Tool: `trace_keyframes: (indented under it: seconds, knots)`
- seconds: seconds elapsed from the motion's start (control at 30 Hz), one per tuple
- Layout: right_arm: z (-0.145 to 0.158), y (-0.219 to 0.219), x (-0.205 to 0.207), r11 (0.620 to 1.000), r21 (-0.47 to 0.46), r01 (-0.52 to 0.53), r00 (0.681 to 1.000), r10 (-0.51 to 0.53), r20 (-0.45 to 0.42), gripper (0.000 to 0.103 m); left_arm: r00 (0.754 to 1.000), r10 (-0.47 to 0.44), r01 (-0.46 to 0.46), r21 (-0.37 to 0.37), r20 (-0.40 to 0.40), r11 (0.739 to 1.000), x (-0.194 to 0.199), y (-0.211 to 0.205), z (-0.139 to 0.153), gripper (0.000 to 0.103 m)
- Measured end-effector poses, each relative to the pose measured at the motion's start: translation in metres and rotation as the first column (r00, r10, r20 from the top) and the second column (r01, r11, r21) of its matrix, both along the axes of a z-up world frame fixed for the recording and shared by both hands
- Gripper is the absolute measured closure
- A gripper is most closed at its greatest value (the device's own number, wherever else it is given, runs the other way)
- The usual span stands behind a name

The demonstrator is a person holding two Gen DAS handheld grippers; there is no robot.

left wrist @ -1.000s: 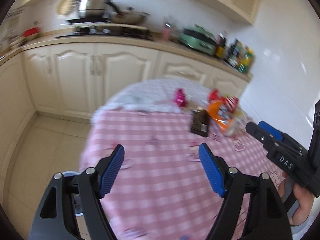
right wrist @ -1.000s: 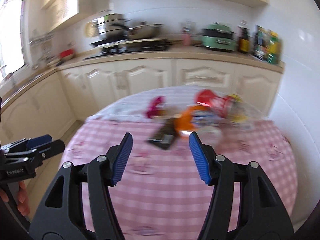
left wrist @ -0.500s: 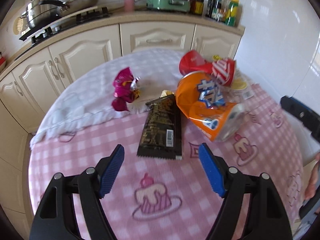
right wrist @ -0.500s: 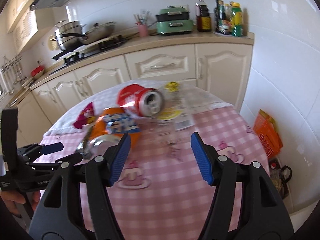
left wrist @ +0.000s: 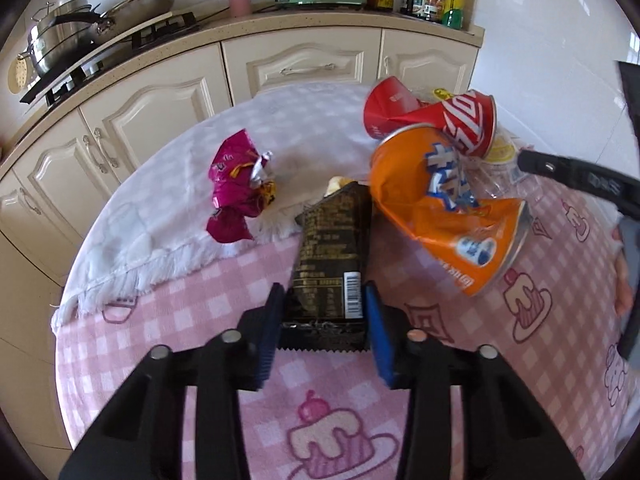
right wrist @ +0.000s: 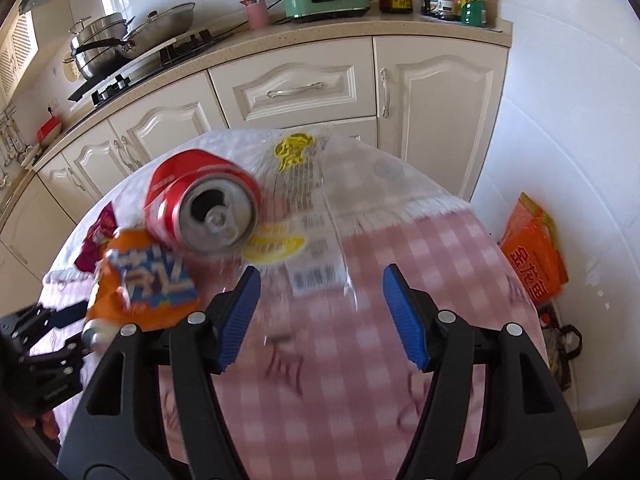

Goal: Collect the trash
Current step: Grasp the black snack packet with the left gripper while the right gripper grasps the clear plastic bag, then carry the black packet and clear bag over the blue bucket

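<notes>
Since earlier: both my grippers neared table trash | left gripper [left wrist: 324, 312] closing, dark wrapper [left wrist: 332, 256] between pads | right gripper [right wrist: 320, 312] spread, clear wrapper [right wrist: 316, 216] at 12 o'clock

Both grippers share one build: black plastic frames with triangular cut-outs and round silver screws at the joints. Each of the left gripper's [left wrist: 324, 330] fingers [left wrist: 376, 332] carries a ribbed blue pad; so do the right gripper's [right wrist: 322, 316] fingers [right wrist: 404, 316]. White lettering marks the right gripper's black side.
</notes>
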State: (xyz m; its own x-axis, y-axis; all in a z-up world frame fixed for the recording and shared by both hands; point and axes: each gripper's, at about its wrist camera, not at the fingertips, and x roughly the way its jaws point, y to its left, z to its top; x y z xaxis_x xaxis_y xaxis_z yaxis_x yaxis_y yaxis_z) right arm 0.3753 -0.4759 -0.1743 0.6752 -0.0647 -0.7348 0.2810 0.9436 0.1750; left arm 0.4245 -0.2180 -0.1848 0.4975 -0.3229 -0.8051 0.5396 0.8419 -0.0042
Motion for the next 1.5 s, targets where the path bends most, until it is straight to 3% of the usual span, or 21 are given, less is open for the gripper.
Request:
trace_keyframes:
  seconds: [0.17, 0.23, 0.27, 0.3, 0.53, 0.7, 0.83, 1.03, 1.2, 1.3, 1.5]
  knots:
    - [-0.013, -0.01, 0.024, 0.993, 0.098, -0.067, 0.997, 0.07, -0.026, 0.036, 1.0, -0.003, 0.002, -0.025, -0.012, 1.0, -0.002, 0.009, 0.001, 0.066]
    - [-0.015, -0.006, 0.028, 0.994, 0.073, -0.084, 0.996, 0.086, -0.032, 0.037, 1.0, 0.005, -0.005, -0.038, -0.017, 0.999, -0.004, 0.015, 0.001, 0.067]
    - [-0.015, -0.003, 0.027, 0.994, 0.055, -0.099, 0.994, 0.101, -0.032, 0.041, 1.0, 0.009, -0.01, -0.045, -0.02, 0.999, -0.005, 0.019, 0.001, 0.067]
    - [-0.014, 0.0, 0.025, 0.992, 0.062, -0.114, 0.993, 0.116, -0.03, 0.059, 1.0, 0.013, -0.014, -0.051, -0.023, 0.999, -0.007, 0.022, 0.001, 0.067]
    - [-0.003, 0.013, -0.01, 0.998, 0.008, -0.064, 0.998, 0.064, 0.005, 0.091, 0.997, 0.064, -0.068, -0.111, -0.036, 0.992, -0.021, 0.057, 0.007, 0.067]
    - [0.018, 0.022, -0.053, 1.0, -0.023, 0.005, 0.996, -0.003, 0.085, 0.095, 0.996, 0.085, -0.09, -0.158, -0.036, 0.983, -0.038, 0.077, 0.015, 0.067]
    - [0.045, 0.037, -0.091, 0.993, -0.101, 0.065, 0.985, -0.048, 0.164, 0.095, 0.996, 0.09, -0.094, -0.209, -0.029, 0.973, -0.057, 0.096, 0.026, 0.067]
    - [0.082, 0.107, -0.123, 0.991, -0.116, -0.059, 0.964, 0.086, 0.251, 0.095, 0.995, 0.103, -0.098, -0.278, 0.002, 0.955, -0.088, 0.132, 0.045, 0.067]
    - [0.078, 0.191, -0.118, 0.967, -0.13, -0.221, 0.94, 0.247, 0.235, 0.095, 0.99, 0.139, -0.124, -0.31, 0.024, 0.943, -0.112, 0.175, 0.055, 0.067]
    - [0.071, 0.25, -0.113, 0.936, -0.15, -0.32, 0.913, 0.346, 0.214, 0.095, 0.982, 0.183, -0.162, -0.318, 0.038, 0.934, -0.127, 0.214, 0.059, 0.067]
    - [0.052, 0.371, -0.101, 0.844, -0.144, -0.516, 0.828, 0.535, 0.17, 0.095, 0.945, 0.324, -0.293, -0.328, 0.042, 0.898, -0.154, 0.306, 0.053, 0.067]
